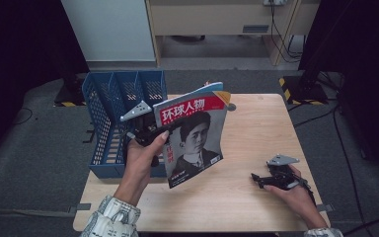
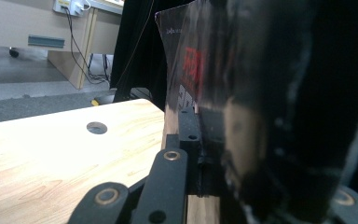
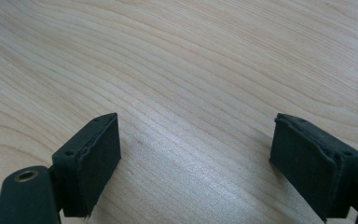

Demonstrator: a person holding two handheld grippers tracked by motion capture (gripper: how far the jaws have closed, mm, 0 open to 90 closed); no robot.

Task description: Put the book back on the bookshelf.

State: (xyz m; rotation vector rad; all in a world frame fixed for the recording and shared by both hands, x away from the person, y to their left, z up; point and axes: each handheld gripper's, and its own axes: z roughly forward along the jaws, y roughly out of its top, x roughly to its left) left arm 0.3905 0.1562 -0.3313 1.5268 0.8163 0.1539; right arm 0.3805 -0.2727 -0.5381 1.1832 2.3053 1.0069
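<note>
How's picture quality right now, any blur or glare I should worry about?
High view: table evenly lit, surroundings dark, magazine cover readable. Left gripper view: the magazine sits too close, blurred and streaked with glare; the table behind is sharper. Right gripper view: wood grain crisp, soft sheen between the open right tongs.
</note>
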